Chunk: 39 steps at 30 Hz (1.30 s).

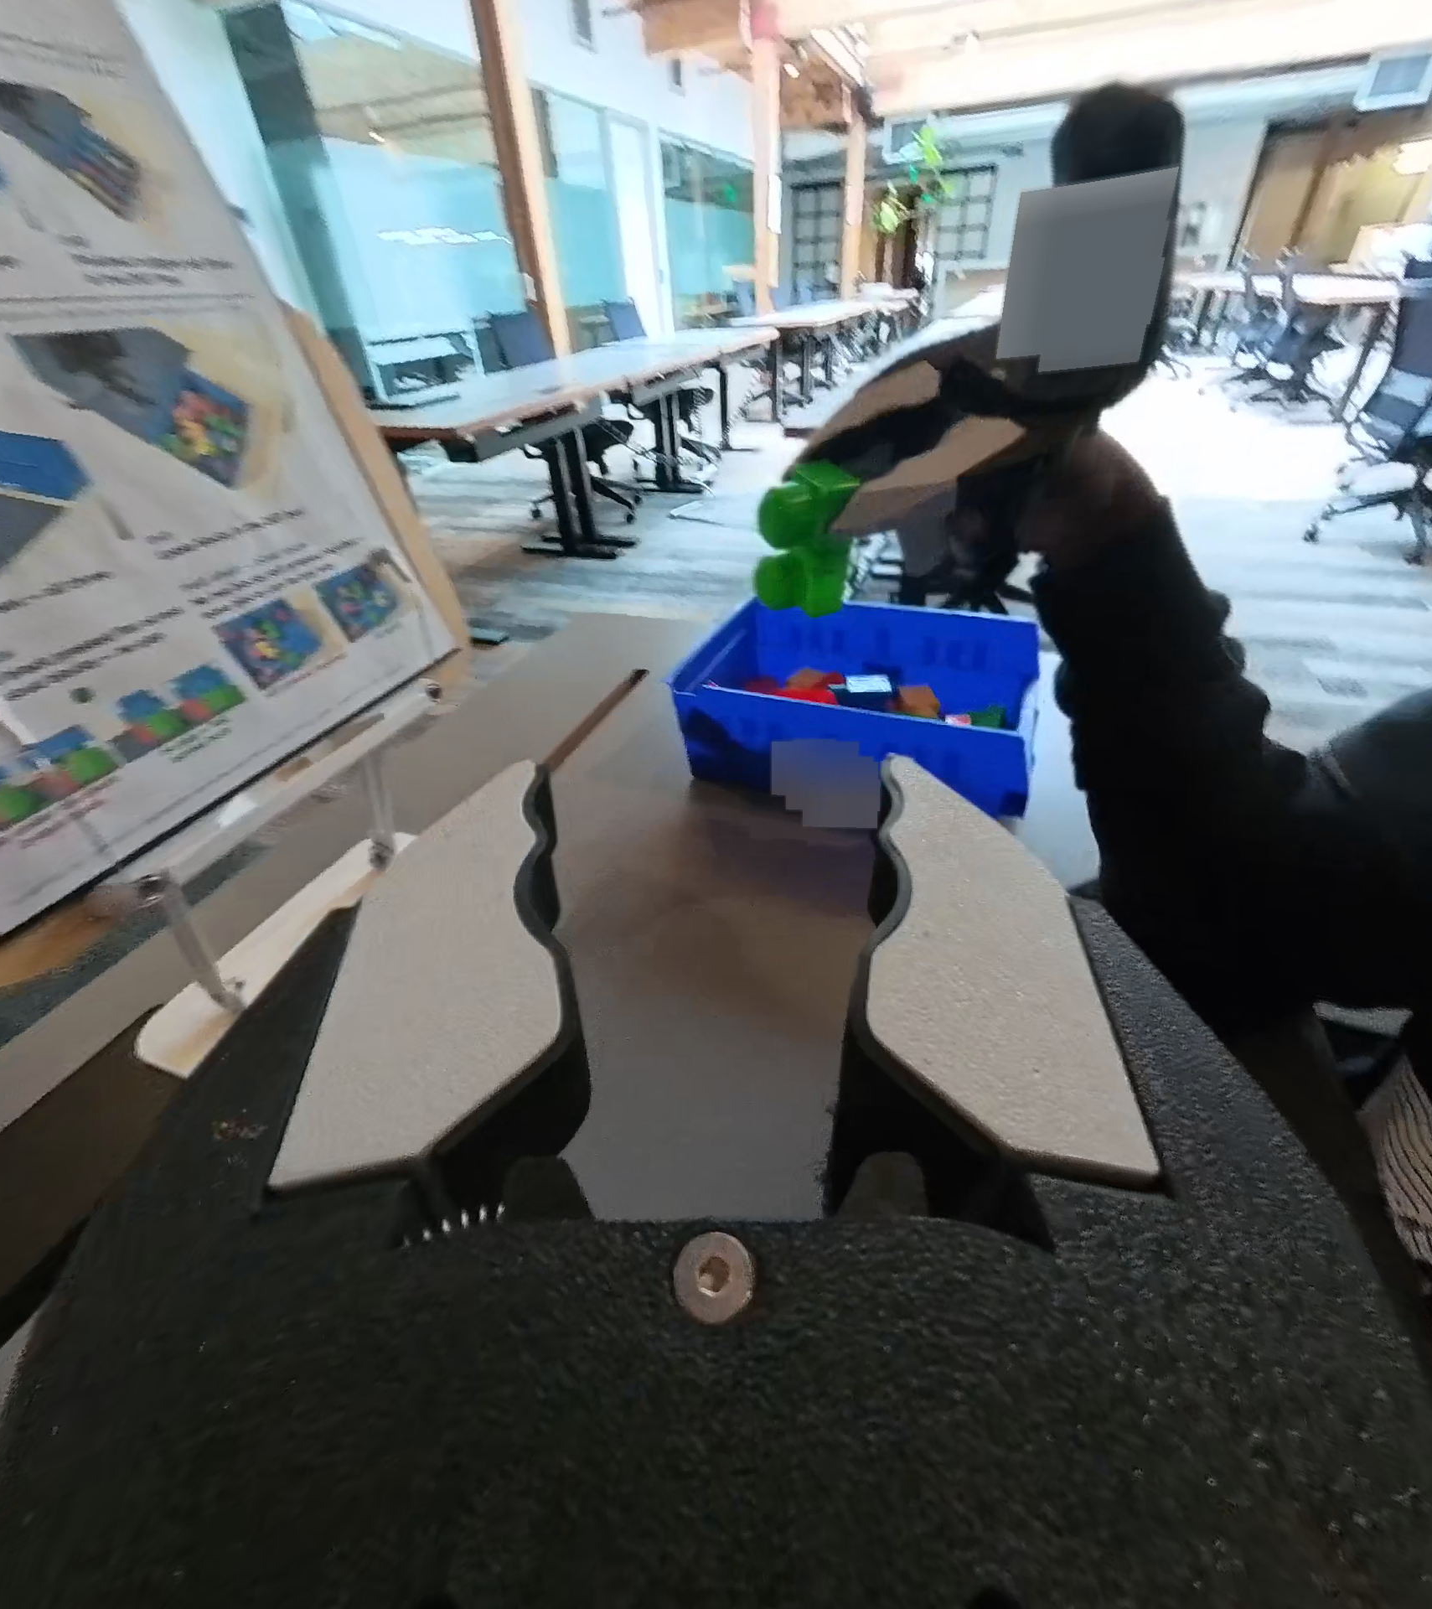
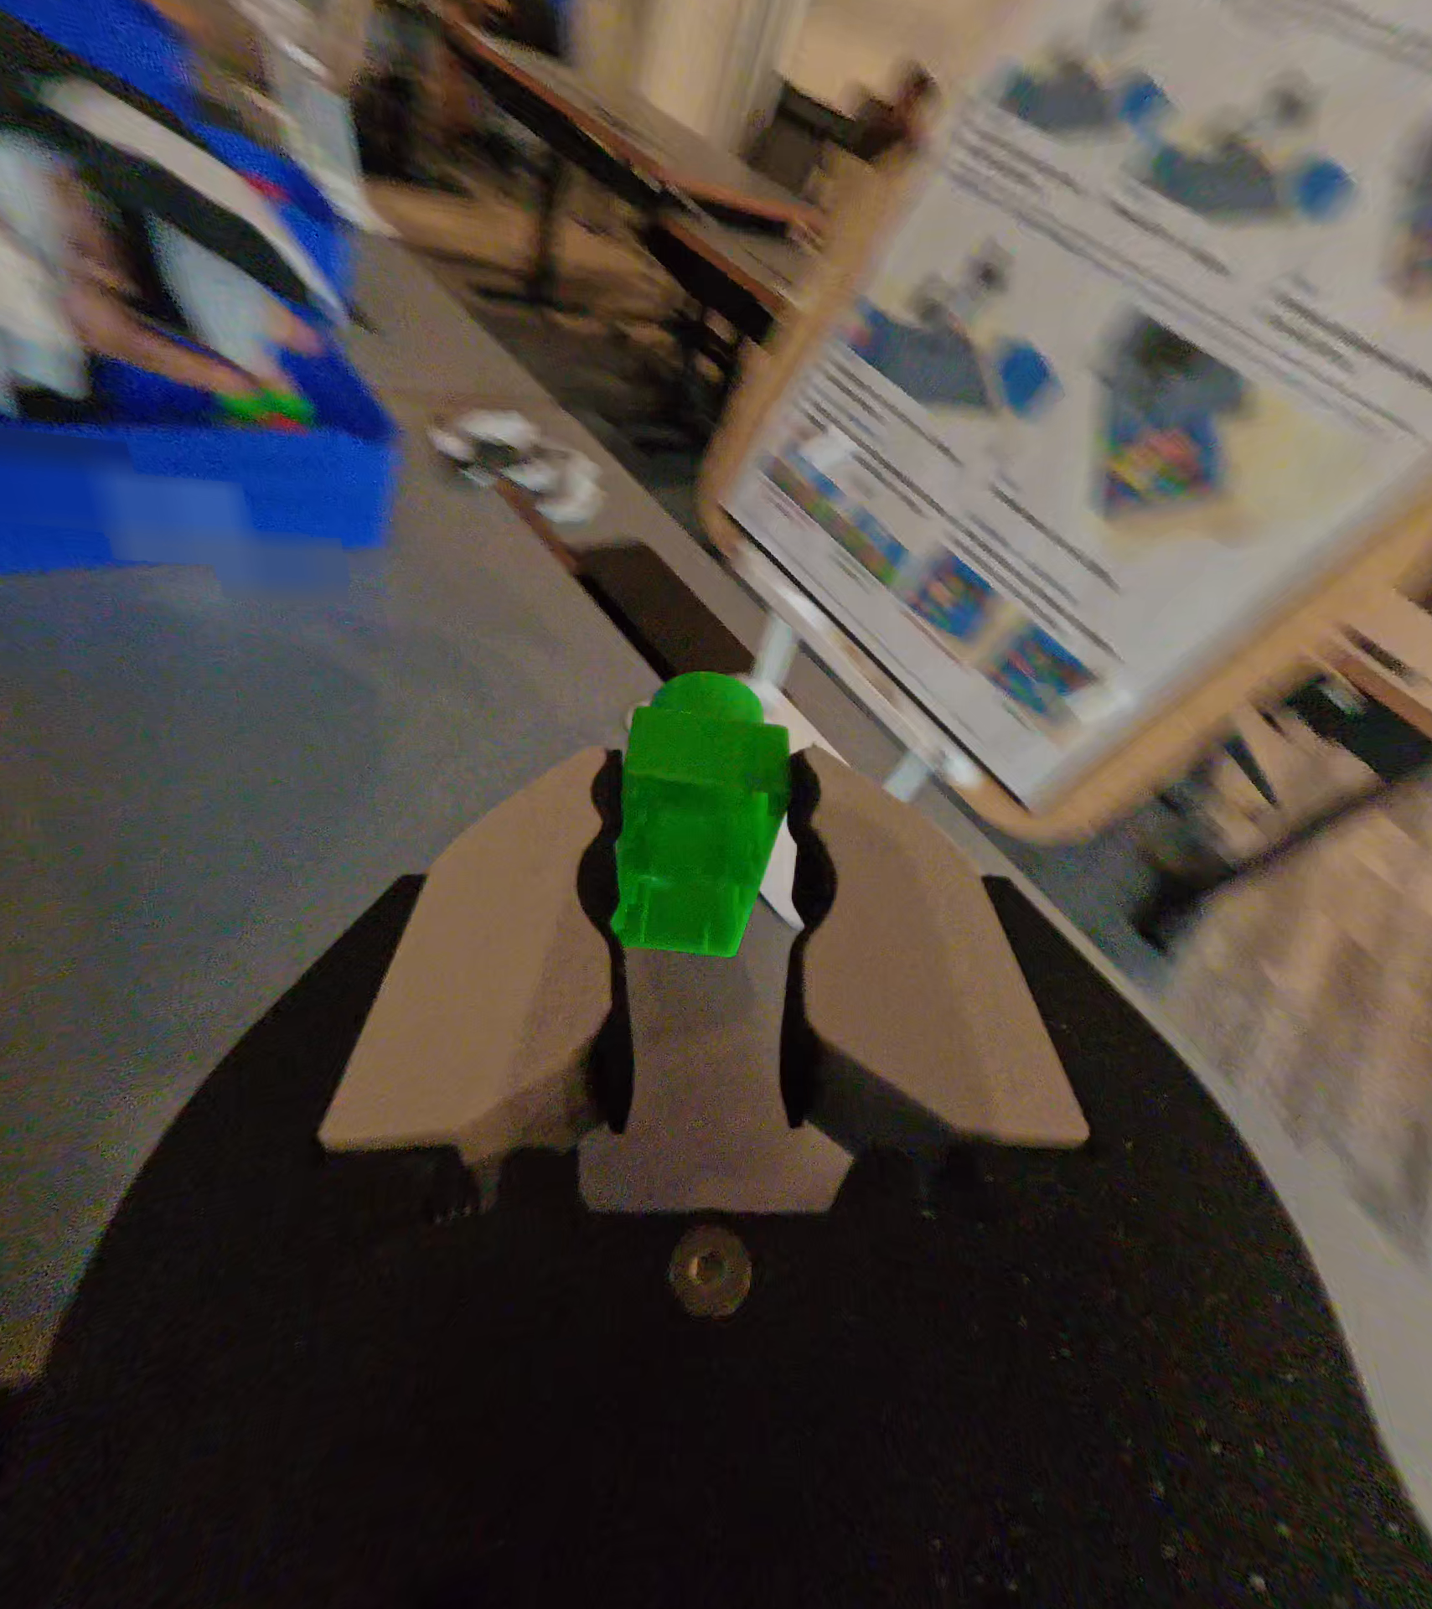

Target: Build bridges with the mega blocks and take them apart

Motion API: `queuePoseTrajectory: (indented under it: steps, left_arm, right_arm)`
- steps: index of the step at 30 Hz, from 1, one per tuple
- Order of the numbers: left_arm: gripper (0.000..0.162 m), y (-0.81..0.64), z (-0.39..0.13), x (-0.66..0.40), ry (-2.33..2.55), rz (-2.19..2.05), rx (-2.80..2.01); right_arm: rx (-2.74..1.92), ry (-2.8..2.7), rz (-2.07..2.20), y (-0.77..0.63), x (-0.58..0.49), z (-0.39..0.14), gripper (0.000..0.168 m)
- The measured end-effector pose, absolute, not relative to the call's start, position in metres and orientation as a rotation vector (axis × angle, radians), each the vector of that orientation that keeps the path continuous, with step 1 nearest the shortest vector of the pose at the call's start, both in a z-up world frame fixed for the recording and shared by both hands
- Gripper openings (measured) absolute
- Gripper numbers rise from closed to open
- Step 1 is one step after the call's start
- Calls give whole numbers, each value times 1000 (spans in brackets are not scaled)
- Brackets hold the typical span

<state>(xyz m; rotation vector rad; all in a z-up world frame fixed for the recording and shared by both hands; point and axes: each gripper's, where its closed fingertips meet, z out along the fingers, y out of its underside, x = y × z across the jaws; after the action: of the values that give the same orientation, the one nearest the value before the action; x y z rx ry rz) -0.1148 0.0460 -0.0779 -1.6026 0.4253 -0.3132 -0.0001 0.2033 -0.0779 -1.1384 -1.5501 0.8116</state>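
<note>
Above the blue bin (image 1: 851, 696), the right gripper (image 1: 834, 488) pinches a green block (image 1: 808, 548) by one end, its fingers pressed against the block's sides. From the left wrist view the block's long axis runs nearly up and down, hanging from the fingertips over the bin's near-left corner, with its round studs facing left toward the instruction sheet (image 1: 85, 435). From the right wrist view the green block (image 2: 699, 827) lies lengthwise along the fingers, one stud poking out past the tips.

On the dark table (image 1: 695, 914) the left gripper (image 1: 712, 784) is spread wide with nothing between its fingers. More blocks (image 1: 860, 692) in red, orange, blue and green lie in the bin. The sheet on its stand carries printed text and block pictures, too blurred to read.
</note>
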Motion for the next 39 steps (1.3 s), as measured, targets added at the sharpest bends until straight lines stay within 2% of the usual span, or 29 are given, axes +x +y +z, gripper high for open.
queuePoseTrajectory:
  steps: [4, 11, 19, 27, 33, 39]
  left_arm:
    - [70, 34, -68, -139, 344, -260, -1565]
    - [69, 18, -68, -180, 226, -104, -1592]
    - [67, 2, -76, -214, 105, -17, -1641]
    - [67, -39, -86, -276, -143, 168, -1689]
    - [65, -112, -118, -353, -512, 488, -1795]
    - [64, -153, -156, -388, -718, 469, -1824]
  right_arm:
    - [-1505, -1358, 525, 292, 70, -112, 36]
    - [-2163, -1149, 82, 375, 186, -217, 36]
    - [-2400, -1112, -9, 388, 217, -266, 37]
    - [-2315, -1038, -31, 396, 215, -245, 65]
    - [-2030, -1035, 54, 389, 179, -187, 65]
    - [-1820, -1110, 115, 366, 143, -149, 65]
